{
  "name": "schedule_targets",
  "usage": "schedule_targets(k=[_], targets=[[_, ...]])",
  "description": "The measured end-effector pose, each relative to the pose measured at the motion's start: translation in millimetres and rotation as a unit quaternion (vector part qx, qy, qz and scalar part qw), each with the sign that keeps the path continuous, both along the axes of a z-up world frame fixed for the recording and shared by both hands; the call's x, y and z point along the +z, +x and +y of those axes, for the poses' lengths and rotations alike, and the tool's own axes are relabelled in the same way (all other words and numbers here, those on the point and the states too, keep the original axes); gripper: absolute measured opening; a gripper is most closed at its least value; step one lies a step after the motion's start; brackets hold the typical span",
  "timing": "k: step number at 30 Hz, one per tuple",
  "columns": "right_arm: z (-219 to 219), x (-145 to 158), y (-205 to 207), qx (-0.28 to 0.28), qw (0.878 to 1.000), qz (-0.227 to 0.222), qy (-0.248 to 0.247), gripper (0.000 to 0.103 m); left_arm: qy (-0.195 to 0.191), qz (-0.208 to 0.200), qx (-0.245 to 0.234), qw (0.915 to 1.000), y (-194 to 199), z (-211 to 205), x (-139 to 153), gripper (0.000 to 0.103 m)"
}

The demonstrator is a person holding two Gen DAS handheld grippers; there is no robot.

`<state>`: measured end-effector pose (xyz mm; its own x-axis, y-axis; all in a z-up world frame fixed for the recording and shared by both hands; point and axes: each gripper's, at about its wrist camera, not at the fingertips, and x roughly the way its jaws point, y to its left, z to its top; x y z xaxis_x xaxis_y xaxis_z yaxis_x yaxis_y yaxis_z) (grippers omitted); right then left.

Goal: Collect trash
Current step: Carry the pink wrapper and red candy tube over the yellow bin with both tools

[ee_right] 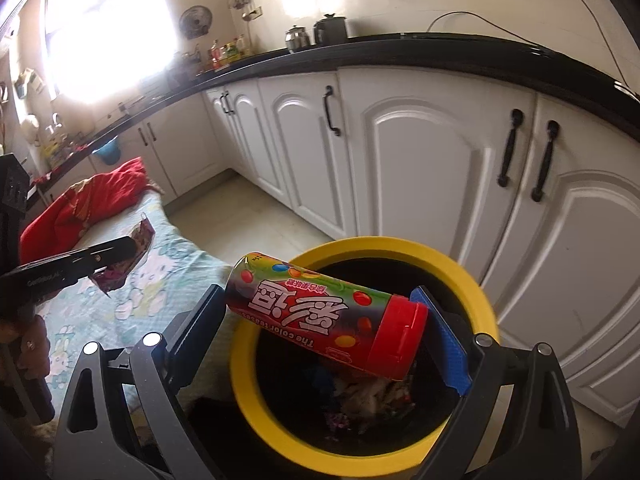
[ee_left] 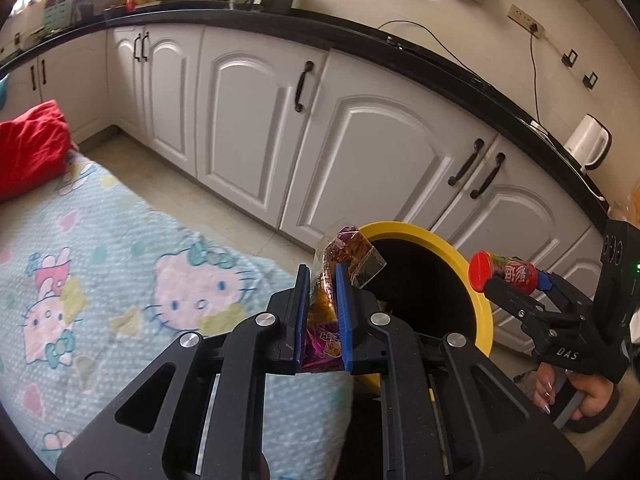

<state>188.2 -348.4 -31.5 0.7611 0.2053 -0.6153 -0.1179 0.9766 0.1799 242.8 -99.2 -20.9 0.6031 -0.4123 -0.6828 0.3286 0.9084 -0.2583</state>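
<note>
My left gripper (ee_left: 322,276) is shut on a crinkled purple and orange snack wrapper (ee_left: 352,252), held just left of the bin's rim. The black trash bin has a yellow rim (ee_left: 472,276) and stands beside the bed. My right gripper (ee_right: 320,296) is shut on a candy tube with a red cap (ee_right: 320,304), gripped end to end and lying crosswise above the bin's opening. The yellow rim (ee_right: 472,280) rings several scraps of trash (ee_right: 372,396) at the bottom. The left wrist view shows the right gripper (ee_left: 516,280) with the tube (ee_left: 504,272). The right wrist view shows the left gripper (ee_right: 128,246) with the wrapper (ee_right: 142,236).
A bed with a cartoon-cat sheet (ee_left: 120,260) and a red cloth (ee_left: 32,144) lies left of the bin. White cabinets (ee_left: 360,152) under a black counter stand close behind it. A white kettle (ee_left: 590,142) sits on the counter. A hand (ee_left: 592,396) holds the right gripper's handle.
</note>
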Motion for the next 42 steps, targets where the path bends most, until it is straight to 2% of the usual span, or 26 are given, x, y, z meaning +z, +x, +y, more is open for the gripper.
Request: schedule_targets(k=[17, 28, 42], targets=[[-45, -35, -5, -0.041, 0.999, 0.02, -0.023, 0.09, 0.011, -0.001, -0.016, 0.9998, 5, -59, -15, 0.008], [-40, -66, -6, -0.027, 0.997, 0.052, -0.041, 0.09, 0.027, 0.011, -0.036, 0.9989, 9, -88, -34, 0.009], [-23, -88, -3, -0.005, 0.995, 0.078, -0.058, 0.09, 0.033, 0.036, -0.054, 0.9974, 17, -106, -50, 0.009]])
